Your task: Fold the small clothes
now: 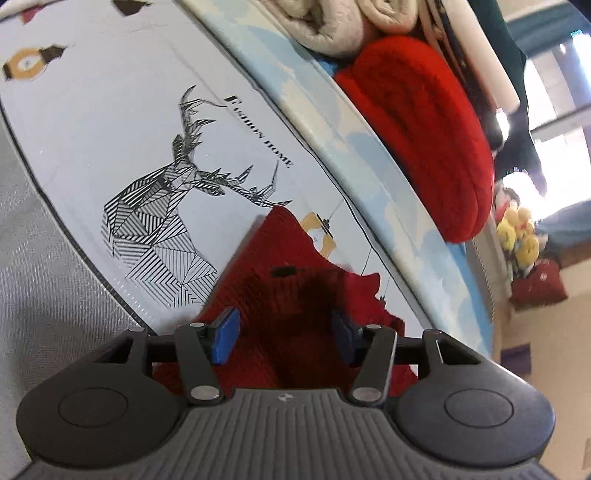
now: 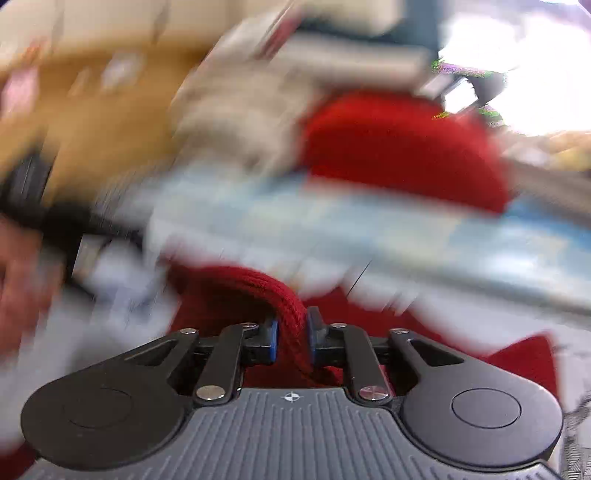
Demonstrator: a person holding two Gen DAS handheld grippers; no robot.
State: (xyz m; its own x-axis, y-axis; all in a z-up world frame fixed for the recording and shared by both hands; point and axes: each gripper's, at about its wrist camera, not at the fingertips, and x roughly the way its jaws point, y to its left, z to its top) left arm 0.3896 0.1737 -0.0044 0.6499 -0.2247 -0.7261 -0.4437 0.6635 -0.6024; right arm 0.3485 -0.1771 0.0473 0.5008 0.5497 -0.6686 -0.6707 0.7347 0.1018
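Note:
A red knitted garment (image 1: 284,266) lies on a white table cover with a black deer print (image 1: 159,206). My left gripper (image 1: 282,336) is open, its blue pads (image 1: 225,336) standing apart on either side of the red fabric just above it. In the right wrist view my right gripper (image 2: 291,339) is shut on a thick ribbed edge of the same red garment (image 2: 258,288) and holds it raised. That view is heavily blurred.
A folded red knit (image 1: 424,133) and rolled beige clothes (image 1: 332,22) sit on a blue cloud-patterned surface (image 1: 369,147) behind the table; they also show in the right wrist view (image 2: 399,147). Yellow soft toys (image 1: 517,232) and a red bag (image 1: 539,284) lie on the floor.

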